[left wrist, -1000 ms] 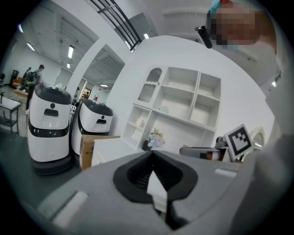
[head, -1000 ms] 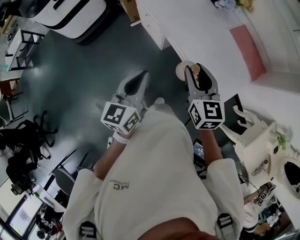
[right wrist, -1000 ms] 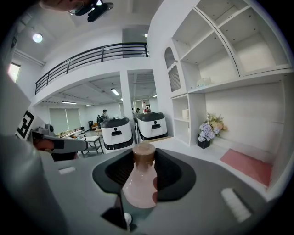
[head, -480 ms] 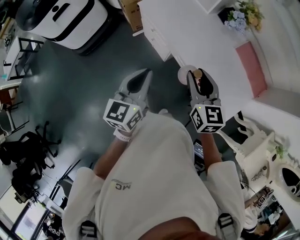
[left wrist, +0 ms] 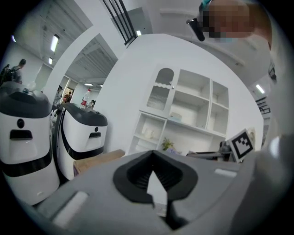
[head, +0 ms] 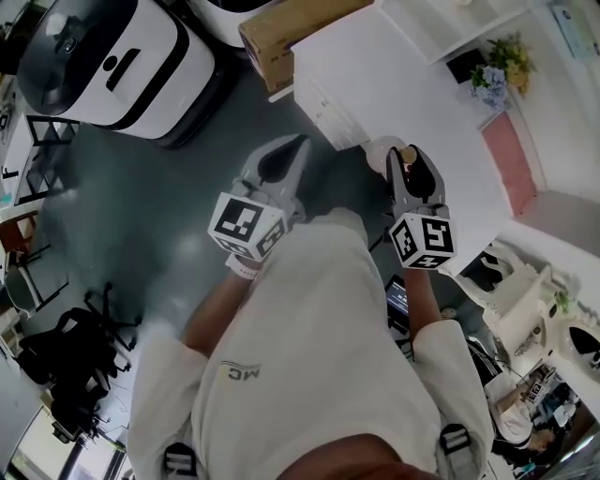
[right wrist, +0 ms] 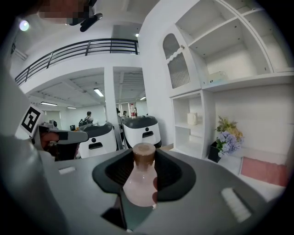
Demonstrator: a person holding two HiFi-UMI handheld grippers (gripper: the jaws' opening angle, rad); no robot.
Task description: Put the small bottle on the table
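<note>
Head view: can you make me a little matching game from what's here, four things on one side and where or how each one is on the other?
Things:
1. small bottle
2. left claw
3. cardboard box
4. pink mat

Place or state:
A. lying on the white table
B. closed, nothing in it
C. gripped in the right claw
D. brown, beside the table's corner

Pairs: 1-C, 2-B, 3-D, 4-A.

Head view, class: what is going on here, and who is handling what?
A person holds a gripper in each hand. The right gripper is shut on a small bottle with a brown cap. The left gripper is shut and empty. A white table lies just ahead, and the bottle is not yet set on it.
</note>
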